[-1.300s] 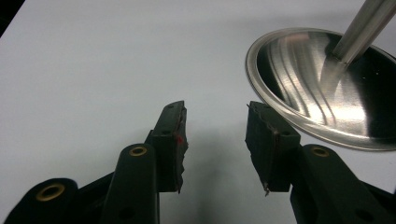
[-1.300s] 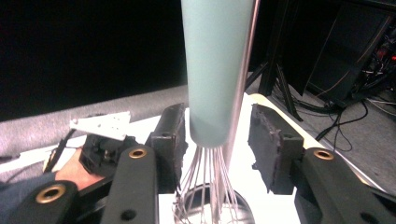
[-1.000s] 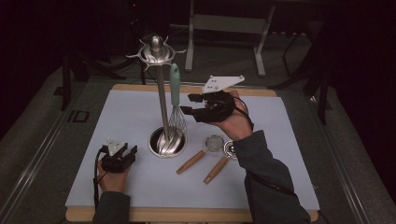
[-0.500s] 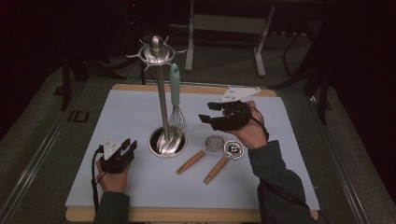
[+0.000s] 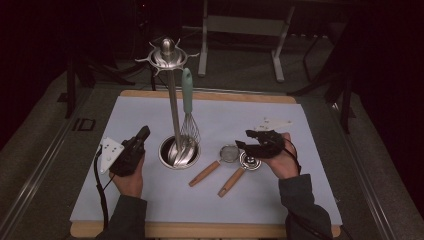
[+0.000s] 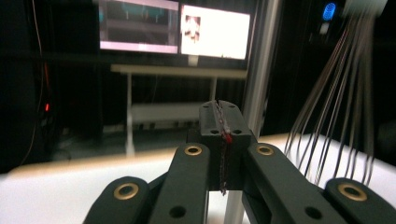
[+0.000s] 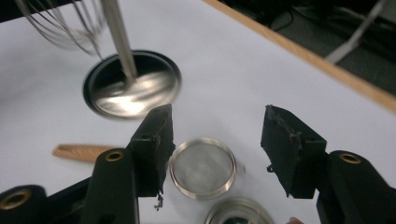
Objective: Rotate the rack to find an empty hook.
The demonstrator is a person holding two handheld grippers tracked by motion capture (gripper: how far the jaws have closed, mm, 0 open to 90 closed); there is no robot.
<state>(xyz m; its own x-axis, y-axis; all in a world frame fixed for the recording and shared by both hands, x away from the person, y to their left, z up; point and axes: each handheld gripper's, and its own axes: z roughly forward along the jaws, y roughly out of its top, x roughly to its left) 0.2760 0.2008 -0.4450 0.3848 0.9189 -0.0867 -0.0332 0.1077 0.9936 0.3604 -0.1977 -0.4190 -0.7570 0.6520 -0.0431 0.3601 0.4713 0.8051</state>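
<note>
The small mesh strainer (image 7: pixel 201 167) lies on the white mat (image 5: pixel 320 195), right of the rack's base bowl (image 7: pixel 131 84). The right gripper (image 7: pixel 217 147), jaws just widening, hangs over it. The left gripper (image 6: pixel 223 122), jaws just closed and empty, stands near the whisk (image 6: pixel 336 102).

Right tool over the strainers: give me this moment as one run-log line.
right tool: open, above small strainer, not touching | left tool: shut, empty | whisk: hanging on rack
</note>
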